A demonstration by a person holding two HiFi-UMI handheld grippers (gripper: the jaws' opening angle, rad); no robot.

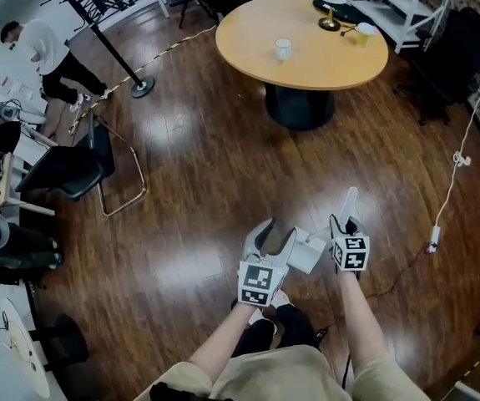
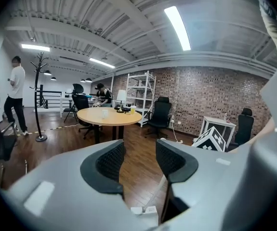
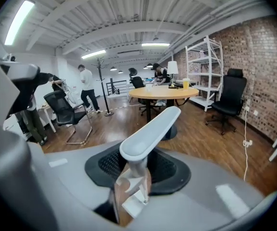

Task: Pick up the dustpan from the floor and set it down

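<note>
A light grey dustpan is off the wooden floor in front of me; its pan (image 1: pixel 306 253) hangs between my two grippers and its long handle (image 1: pixel 350 203) sticks up and away from me. My right gripper (image 1: pixel 348 228) is shut on the handle's stem. In the right gripper view the handle (image 3: pixel 150 129) rises between the dark pads of the right gripper (image 3: pixel 138 170). My left gripper (image 1: pixel 271 239) is just left of the pan, open. In the left gripper view the left gripper (image 2: pixel 139 160) has only floor showing in the gap between its pads.
A round wooden table (image 1: pixel 248 32) with a cup (image 1: pixel 283 49) stands ahead. A black chair (image 1: pixel 73 170) and a coat stand (image 1: pixel 106 44) are at the left, near a person (image 1: pixel 43 53). A white cable (image 1: pixel 452 182) runs down the floor at the right.
</note>
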